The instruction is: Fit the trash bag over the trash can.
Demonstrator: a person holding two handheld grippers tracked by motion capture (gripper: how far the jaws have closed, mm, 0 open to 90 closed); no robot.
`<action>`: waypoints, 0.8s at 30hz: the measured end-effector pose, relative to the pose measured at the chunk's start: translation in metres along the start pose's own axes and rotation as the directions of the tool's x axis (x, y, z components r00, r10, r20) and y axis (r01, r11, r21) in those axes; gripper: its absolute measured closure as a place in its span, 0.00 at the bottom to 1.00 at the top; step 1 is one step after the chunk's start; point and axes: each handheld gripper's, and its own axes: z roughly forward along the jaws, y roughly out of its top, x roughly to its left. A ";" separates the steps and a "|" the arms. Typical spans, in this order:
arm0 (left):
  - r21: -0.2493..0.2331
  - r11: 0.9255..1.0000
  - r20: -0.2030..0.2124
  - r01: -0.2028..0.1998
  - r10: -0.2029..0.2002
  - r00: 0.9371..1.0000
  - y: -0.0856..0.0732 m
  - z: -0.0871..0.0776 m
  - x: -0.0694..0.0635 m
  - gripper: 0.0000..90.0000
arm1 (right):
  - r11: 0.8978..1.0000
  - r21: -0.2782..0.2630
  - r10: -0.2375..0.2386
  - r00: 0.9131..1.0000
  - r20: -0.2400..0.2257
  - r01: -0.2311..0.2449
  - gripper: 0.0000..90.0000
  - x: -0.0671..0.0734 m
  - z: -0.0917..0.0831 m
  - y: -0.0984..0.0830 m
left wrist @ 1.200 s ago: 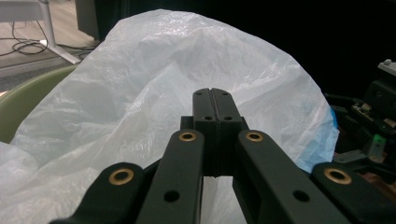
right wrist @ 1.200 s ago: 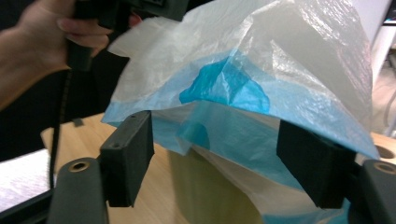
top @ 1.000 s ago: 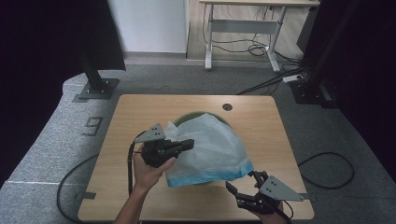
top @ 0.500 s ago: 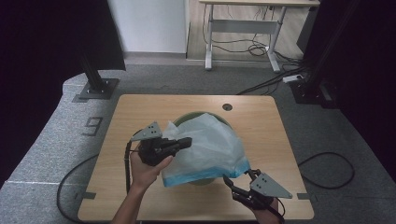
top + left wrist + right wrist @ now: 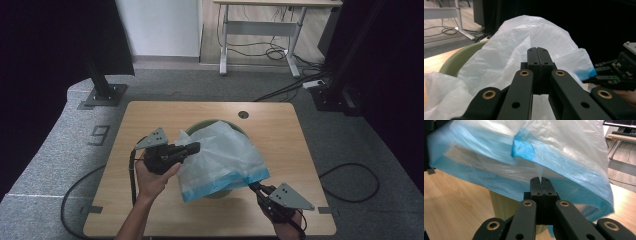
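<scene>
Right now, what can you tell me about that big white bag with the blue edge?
The plastic bag is thin, crinkly and see-through white, with a blue band along its open edge. It is draped over a green bin that stands on the wooden table, puffed up like a tent. The left gripper is shut on its left side. The right gripper has just been closing and pinches a strip of it near the blue edge.

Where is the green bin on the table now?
In the high view the green bin stands at the middle of the table, mostly draped by the plastic bag, between the two grippers.
</scene>
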 end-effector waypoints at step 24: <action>0.005 0.998 -0.117 0.061 -0.060 0.991 -0.045 -0.035 0.032 1.00 | 0.992 0.122 -0.011 0.997 -0.081 0.021 0.98 -0.010 -0.021 -0.037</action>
